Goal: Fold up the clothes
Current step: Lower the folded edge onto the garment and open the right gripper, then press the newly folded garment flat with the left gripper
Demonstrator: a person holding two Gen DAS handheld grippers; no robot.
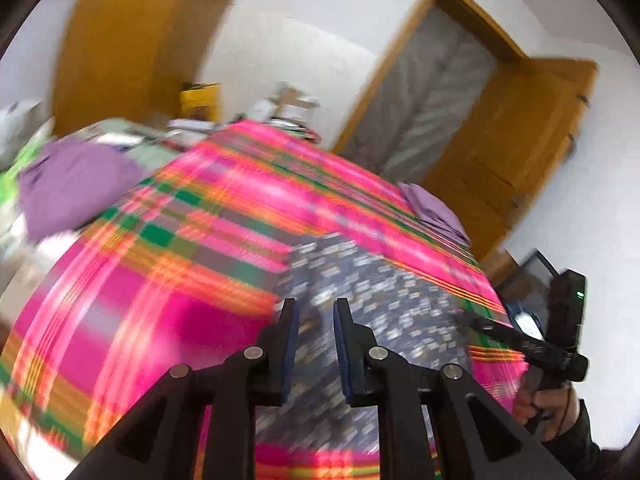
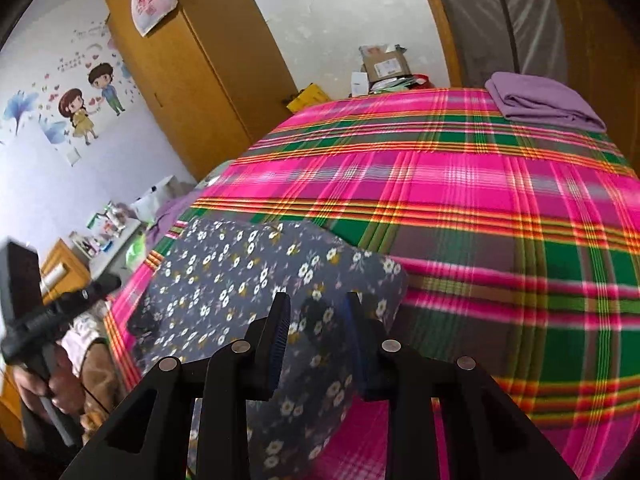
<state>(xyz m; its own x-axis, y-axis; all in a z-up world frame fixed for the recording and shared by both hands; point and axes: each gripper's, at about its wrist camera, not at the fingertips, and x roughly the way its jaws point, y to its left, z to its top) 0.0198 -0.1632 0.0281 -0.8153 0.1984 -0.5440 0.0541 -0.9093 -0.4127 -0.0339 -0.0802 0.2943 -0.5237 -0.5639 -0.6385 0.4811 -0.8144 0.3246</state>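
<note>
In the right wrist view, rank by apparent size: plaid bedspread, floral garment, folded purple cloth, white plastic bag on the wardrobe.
1. Plaid bedspread, largest by far.
2. Floral garment, though it lies nearest the camera, which inflates it.
3. Folded purple cloth.
4. White plastic bag, smallest; both it and the purple cloth are far off, so their true order is unsure.

You have one flowered garment point(image 2: 240, 280) on one plaid bedspread point(image 2: 480, 200), two purple cloths point(image 2: 544, 100) point(image 1: 72, 188), two grippers point(image 1: 316, 312) point(image 2: 318, 308), and two wooden doors point(image 1: 520, 136) point(image 1: 116, 40).
</note>
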